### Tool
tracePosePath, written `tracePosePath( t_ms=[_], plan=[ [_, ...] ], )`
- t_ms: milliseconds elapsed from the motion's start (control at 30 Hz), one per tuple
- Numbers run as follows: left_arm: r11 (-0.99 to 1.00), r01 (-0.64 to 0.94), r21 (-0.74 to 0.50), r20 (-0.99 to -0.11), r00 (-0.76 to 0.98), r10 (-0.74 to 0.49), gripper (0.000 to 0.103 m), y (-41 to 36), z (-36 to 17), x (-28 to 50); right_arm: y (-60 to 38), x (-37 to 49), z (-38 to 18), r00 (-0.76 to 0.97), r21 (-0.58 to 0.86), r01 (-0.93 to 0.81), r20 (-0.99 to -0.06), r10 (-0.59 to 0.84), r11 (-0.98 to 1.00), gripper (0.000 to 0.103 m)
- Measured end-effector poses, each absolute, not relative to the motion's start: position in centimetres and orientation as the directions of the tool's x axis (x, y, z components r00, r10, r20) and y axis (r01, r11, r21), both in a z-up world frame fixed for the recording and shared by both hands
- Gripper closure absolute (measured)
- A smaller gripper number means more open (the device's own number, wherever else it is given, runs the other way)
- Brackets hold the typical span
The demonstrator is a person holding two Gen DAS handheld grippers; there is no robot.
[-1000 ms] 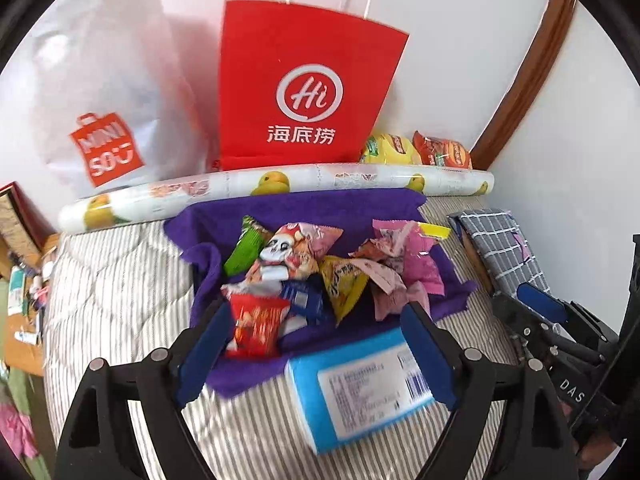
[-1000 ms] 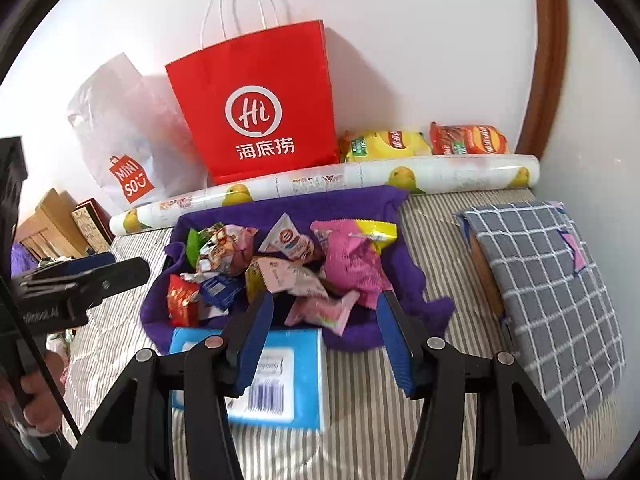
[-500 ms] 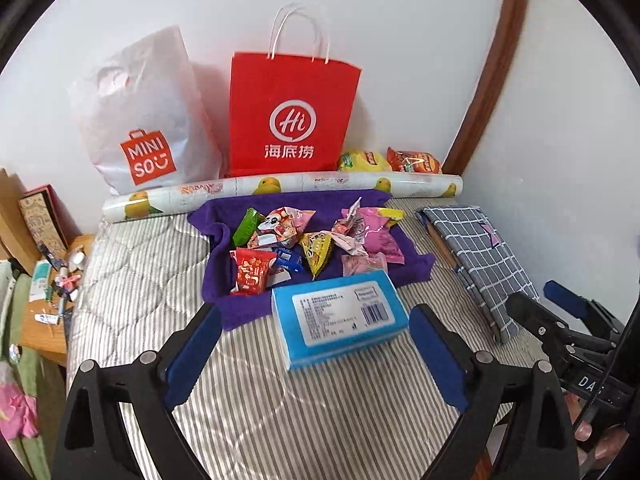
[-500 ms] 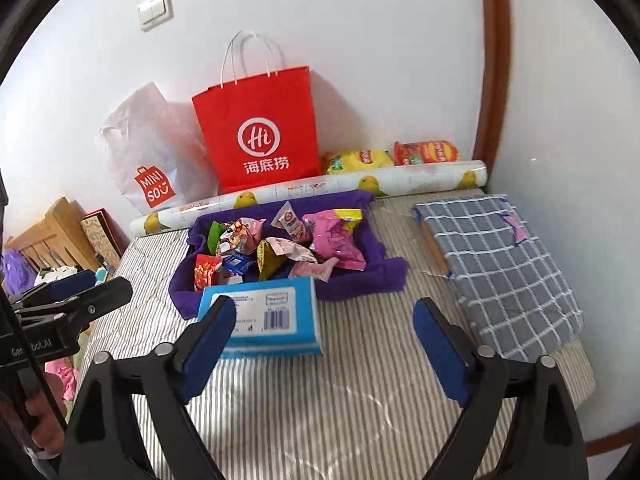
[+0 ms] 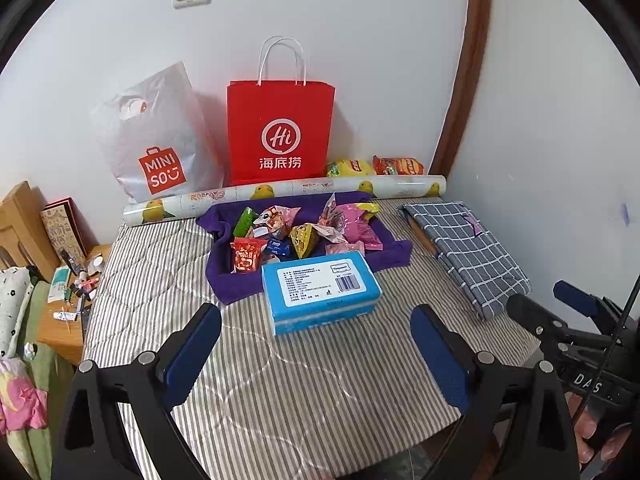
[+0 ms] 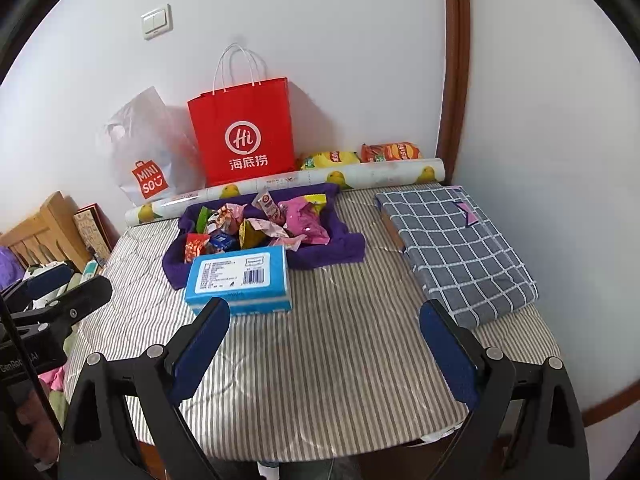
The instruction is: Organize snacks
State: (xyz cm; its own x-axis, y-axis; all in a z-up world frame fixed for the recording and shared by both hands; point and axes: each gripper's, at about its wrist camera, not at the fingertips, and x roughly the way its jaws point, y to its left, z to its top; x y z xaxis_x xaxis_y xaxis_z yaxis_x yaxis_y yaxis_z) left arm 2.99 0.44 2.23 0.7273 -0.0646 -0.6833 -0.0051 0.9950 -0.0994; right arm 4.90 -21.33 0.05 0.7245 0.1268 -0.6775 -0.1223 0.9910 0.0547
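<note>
Meanwhile, 2 grippers are hovering over the striped bed — the left gripper (image 5: pixel 316 344) and right gripper (image 6: pixel 325 342) both gaping wide, holding nothing. Beyond, 1 snack pile (image 5: pixel 306 230) is lying on 1 purple cloth (image 5: pixel 394 246), 1 blue box (image 5: pixel 320 290) touching its near edge; 2 chip bags (image 5: pixel 374 166) are sitting behind — beside 2 shopping bags (image 5: pixel 280 136).

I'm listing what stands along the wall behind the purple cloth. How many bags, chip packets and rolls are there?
Carrier bags: 2, red bag and white bag
Chip packets: 2, yellow packet and orange packet
Rolls: 1, roll
Total: 5
</note>
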Motion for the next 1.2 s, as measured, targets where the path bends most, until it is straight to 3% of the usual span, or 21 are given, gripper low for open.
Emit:
tracePosePath(
  t_ms=[1200],
  plan=[
    [0.993, -0.013, -0.114, -0.658, 0.750, -0.066, 0.007, 0.4, 2.9, -0.9, -20.9, 0.1, 1.6, 0.766, 0.031, -0.116, -0.634, 0.109, 0.993, 0.008]
  ],
)
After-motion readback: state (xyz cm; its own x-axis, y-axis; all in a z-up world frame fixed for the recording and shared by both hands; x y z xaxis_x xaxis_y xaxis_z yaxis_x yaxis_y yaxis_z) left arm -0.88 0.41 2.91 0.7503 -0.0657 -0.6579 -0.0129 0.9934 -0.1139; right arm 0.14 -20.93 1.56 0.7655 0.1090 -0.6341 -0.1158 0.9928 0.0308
